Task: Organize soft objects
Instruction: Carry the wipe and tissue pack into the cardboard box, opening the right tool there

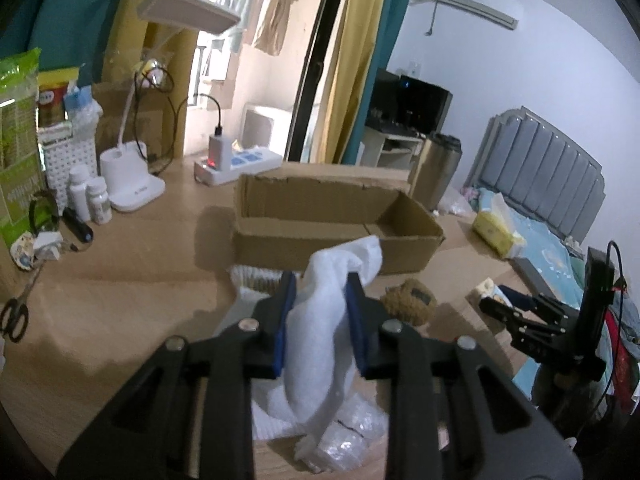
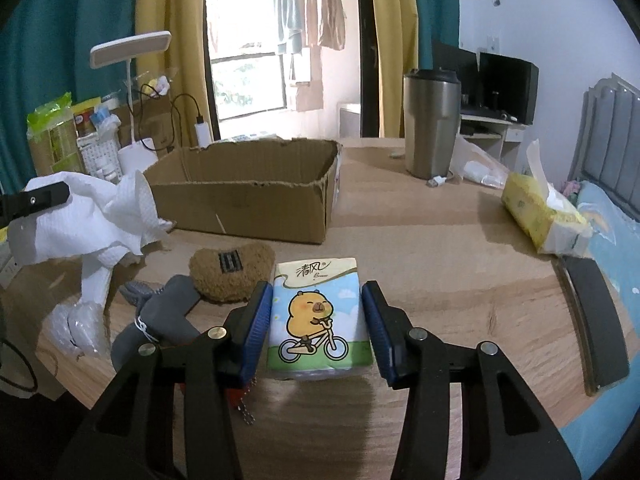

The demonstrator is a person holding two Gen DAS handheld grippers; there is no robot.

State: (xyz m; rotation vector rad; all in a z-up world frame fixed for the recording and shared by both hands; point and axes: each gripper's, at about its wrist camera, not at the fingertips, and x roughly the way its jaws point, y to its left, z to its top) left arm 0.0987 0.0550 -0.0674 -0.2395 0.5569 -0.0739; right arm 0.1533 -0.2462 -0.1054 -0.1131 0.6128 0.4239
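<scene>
left gripper (image 1: 320, 292) is gripping the white cloth (image 1: 320, 332), right gripper (image 2: 316, 312) is sitting open around the tissue pack (image 2: 318, 316); both probably going into the box (image 2: 248, 192) next

One cardboard box (image 2: 244, 196) stands at about 11 o'clock from the right wrist camera. Soft things near it number five: one white cloth (image 2: 100, 216) at 9 o'clock, one brown plush (image 2: 232, 276), one grey plush (image 2: 160, 320) at 8 o'clock, one bubble-wrap bundle (image 2: 76, 328), and one small tissue pack (image 2: 318, 320) with a cartoon cyclist. One larger yellow tissue pack (image 2: 540, 216) lies at 3 o'clock. One steel tumbler (image 2: 430, 124) stands at 1 o'clock.

In the left wrist view, at 9 to 10 o'clock: two white bottles (image 1: 90, 198), one desk lamp (image 1: 136, 176), one power strip (image 1: 236, 164), one pair of scissors (image 1: 18, 312). Two grippers show: left gripper (image 1: 320, 320), right gripper (image 2: 316, 332).
</scene>
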